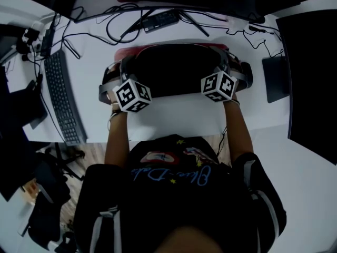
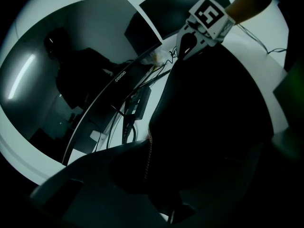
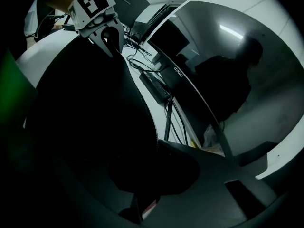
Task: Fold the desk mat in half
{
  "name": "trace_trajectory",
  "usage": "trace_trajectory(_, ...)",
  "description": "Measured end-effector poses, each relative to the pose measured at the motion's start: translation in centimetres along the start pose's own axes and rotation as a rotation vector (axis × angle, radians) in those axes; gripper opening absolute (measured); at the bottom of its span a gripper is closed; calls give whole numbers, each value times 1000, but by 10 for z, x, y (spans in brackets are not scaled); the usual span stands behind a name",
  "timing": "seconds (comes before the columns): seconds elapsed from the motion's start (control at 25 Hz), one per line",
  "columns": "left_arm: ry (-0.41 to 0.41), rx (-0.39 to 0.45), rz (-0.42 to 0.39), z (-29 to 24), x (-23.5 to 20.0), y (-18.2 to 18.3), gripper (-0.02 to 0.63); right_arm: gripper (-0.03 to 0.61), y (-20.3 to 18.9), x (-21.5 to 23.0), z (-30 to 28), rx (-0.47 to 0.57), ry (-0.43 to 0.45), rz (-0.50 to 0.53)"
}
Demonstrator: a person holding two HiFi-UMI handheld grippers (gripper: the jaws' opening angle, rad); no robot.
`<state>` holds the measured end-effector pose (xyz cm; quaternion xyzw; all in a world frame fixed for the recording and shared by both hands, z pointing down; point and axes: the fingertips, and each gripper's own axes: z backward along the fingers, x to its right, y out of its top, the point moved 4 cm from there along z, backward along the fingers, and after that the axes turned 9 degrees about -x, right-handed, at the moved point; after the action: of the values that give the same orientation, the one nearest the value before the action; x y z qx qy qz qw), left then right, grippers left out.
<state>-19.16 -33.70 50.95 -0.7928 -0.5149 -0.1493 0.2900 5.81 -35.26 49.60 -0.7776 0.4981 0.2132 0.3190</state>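
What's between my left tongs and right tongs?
Only the black desk mat with its red underside, spanning from the left tongs to the right tongs, seen in the head view.

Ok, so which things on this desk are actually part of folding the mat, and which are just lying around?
In the job:
desk mat, arched up off the desk
left tongs and right tongs, each gripping its edge

Just lying about:
keyboard
cables
black power strip
dark pad at the right
curved monitor
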Motion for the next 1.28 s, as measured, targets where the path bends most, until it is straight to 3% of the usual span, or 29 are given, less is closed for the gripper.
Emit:
trace_trajectory(0.2, 10, 10, 33, -4, -3, -1, 79, 24, 0, -1, -5, 6, 9, -32)
trace_trajectory(0.28, 25, 19, 56, -3, -6, -2, 106, 104, 0, -2, -7, 6, 25, -42)
trace_trajectory(0.4, 60, 35, 118, -3, -17, -6, 209, 130, -1, -1, -8, 8, 23, -50)
trace_trajectory(0.48, 66, 52, 180, -2, -25, -10, 272, 182, -2, 4, -5, 12, 14, -79)
trace_trajectory(0.68, 72, 146, 404, 19, -49, -20, 275, 193, 0, 21, 15, 56, -21, -166)
trace_trajectory(0.92, -25, 266, 724, 69, -41, -42, 275, 192, 31, 15, 63, 188, 1, -244)
trace_trajectory(1.12, -123, 238, 953, 99, 7, -86, 274, 137, 68, -32, 97, 316, 119, -267)
trace_trajectory(1.28, -215, 187, 1119, 114, 46, -112, 274, 88, 87, -76, 106, 343, 214, -223)
